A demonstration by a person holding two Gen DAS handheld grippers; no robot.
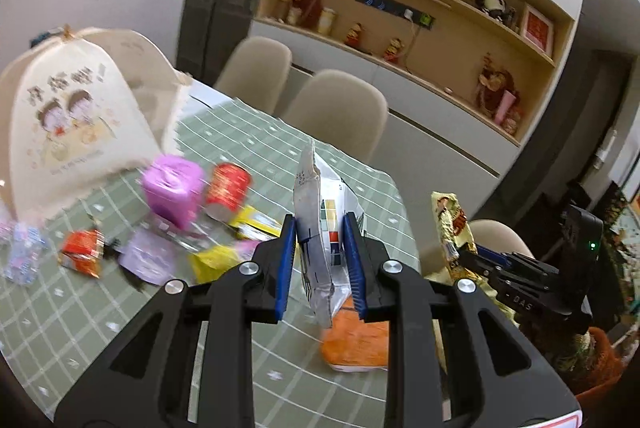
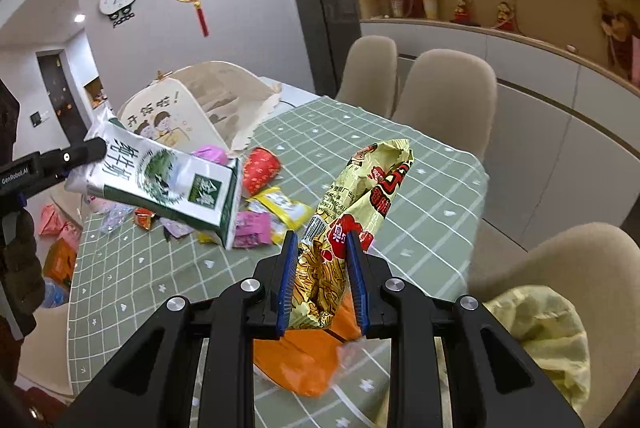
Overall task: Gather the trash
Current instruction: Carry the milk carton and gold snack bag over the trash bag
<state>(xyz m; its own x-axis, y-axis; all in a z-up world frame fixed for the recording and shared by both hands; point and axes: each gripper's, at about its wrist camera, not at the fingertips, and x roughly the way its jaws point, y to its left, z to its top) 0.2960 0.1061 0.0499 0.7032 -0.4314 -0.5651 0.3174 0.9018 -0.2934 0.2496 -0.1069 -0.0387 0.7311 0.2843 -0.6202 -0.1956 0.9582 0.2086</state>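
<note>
Left gripper (image 1: 320, 252): blue pads closed partway onto a flattened white-and-green milk carton (image 1: 320, 228), held clear above the table (image 1: 100, 308). In the left wrist view the carton shows edge-on, long axis running 6 to 12 o'clock, crumpled top toward 12. In the right wrist view the same carton (image 2: 168, 184) lies nearly level at 9 o'clock, long axis 10 to 4 o'clock, its base end toward 4, the left gripper's tip (image 2: 86, 152) on its upper end. Right gripper (image 2: 322, 260): pads closed partway on a yellow snack bag (image 2: 352, 220), pinched at its lower half, long axis 7 to 1 o'clock, free end up toward 1. Bag also visible from the left wrist (image 1: 452, 224) at 3 o'clock, upright. Below both loads an orange wrapper (image 2: 296, 360) lies flat on the green checked tablecloth. Remaining litter at 10 o'clock: red paper cup (image 2: 260, 172), pink and yellow sachets, near a folding food cover (image 2: 192, 108). A pale yellow bag (image 2: 540, 340) sits at 4 o'clock beside the table's edge.
</note>
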